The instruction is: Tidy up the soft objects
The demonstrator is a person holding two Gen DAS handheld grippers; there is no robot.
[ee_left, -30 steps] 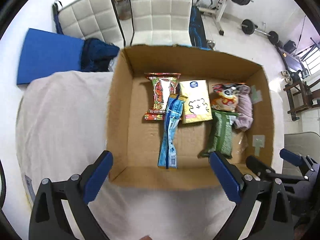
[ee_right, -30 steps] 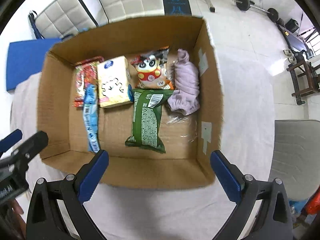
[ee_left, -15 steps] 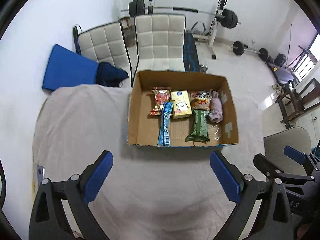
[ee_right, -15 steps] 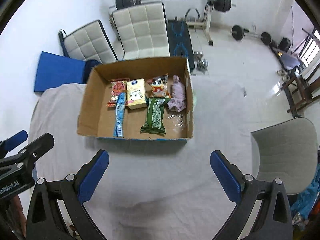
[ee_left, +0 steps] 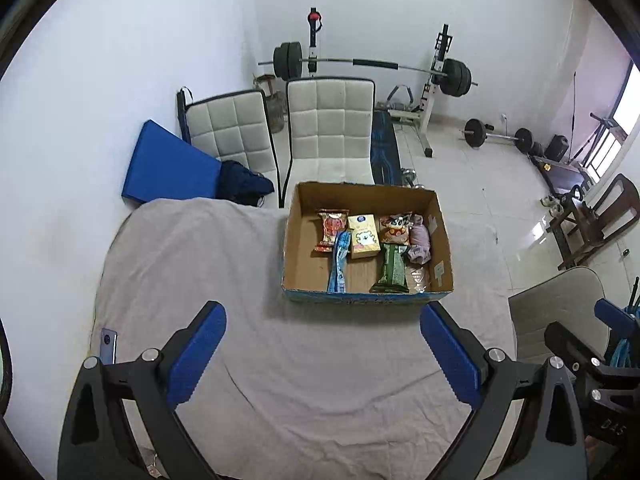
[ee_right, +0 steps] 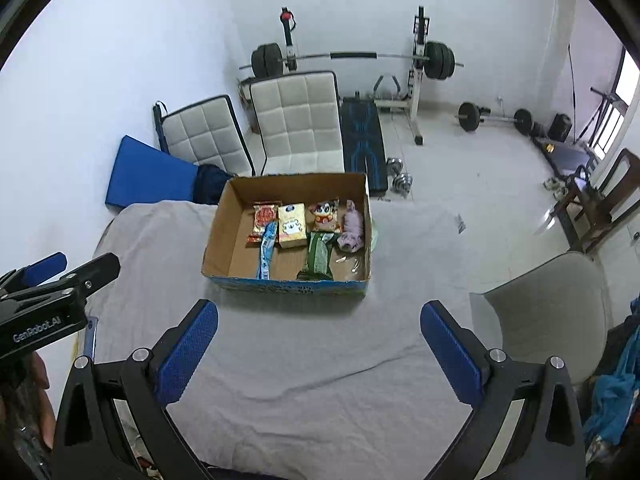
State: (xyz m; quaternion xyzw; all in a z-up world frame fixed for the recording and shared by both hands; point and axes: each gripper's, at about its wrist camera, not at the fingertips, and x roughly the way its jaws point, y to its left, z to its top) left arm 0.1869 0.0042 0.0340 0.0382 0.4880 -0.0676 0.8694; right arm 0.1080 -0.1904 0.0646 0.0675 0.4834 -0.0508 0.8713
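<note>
A cardboard box [ee_left: 440, 236] [ee_right: 216, 236] sits on a grey cloth-covered table. Inside lie a red snack pack [ee_left: 331, 229], a blue long pack [ee_left: 338, 266], a yellow box [ee_left: 363, 236], a cartoon snack bag [ee_left: 396, 229], a green pack [ee_left: 393, 270] and a lilac soft cloth [ee_left: 420, 240] [ee_right: 353, 227]. My left gripper [ee_left: 322, 354] is open and empty, well back from the box. My right gripper [ee_right: 319, 346] is open and empty, also well back from it.
A phone [ee_left: 108, 346] lies at the table's left edge. Two white padded chairs [ee_left: 330, 128] and a blue mat [ee_left: 168, 168] stand behind the table. Gym weights [ee_left: 368, 64] are at the back. A grey chair [ee_right: 548, 312] stands at the right.
Both grippers have pulled far back and up from the box, which now looks small and distant. Both stay open and empty. The box contents have not moved.
</note>
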